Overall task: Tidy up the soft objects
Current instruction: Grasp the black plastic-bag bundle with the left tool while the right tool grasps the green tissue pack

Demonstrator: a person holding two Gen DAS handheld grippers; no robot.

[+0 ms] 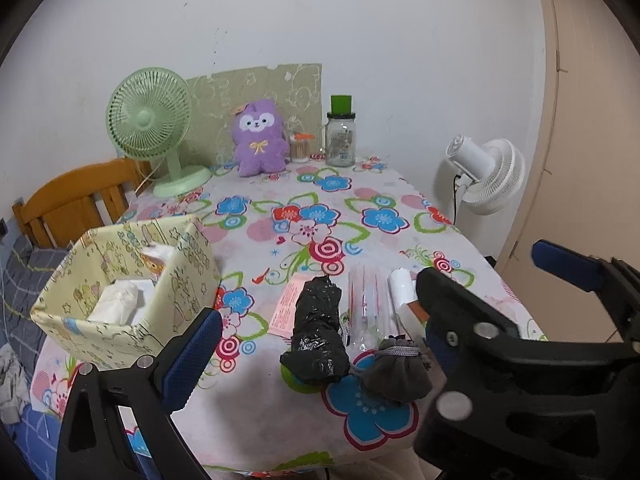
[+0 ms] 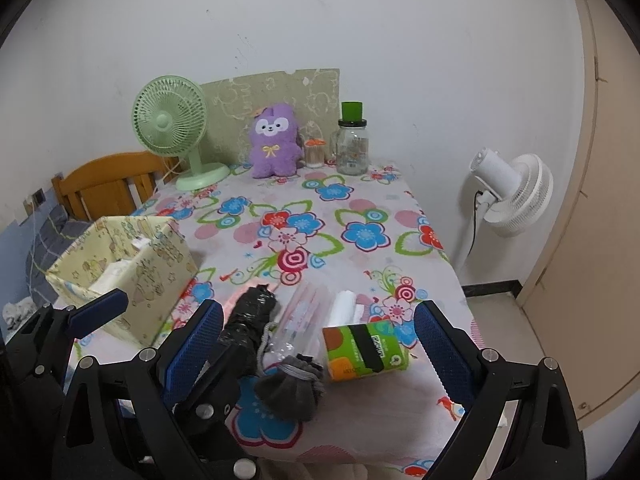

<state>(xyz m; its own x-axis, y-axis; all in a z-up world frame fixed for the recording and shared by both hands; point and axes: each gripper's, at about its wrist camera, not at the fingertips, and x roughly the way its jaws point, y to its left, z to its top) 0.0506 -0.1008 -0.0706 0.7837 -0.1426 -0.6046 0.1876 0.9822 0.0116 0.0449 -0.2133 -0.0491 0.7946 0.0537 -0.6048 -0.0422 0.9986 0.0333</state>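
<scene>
Grey pouch (image 2: pixel 290 390) lies on the flowered table (image 2: pixel 360 208) beside a black bundle (image 2: pixel 244 326), under both wide-open, empty grippers, left (image 1: pixel 316 344) and right (image 2: pixel 316 344).

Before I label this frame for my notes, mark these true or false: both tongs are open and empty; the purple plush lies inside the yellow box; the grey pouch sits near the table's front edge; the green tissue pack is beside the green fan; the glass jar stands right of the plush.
1. Both the left tongs and right tongs are open and empty: true.
2. The purple plush lies inside the yellow box: false; it sits upright at the table's back, by the wall.
3. The grey pouch sits near the front edge: true.
4. The green tissue pack is beside the green fan: false; it lies at the front, near the pouch.
5. The glass jar stands right of the plush: true.
</scene>
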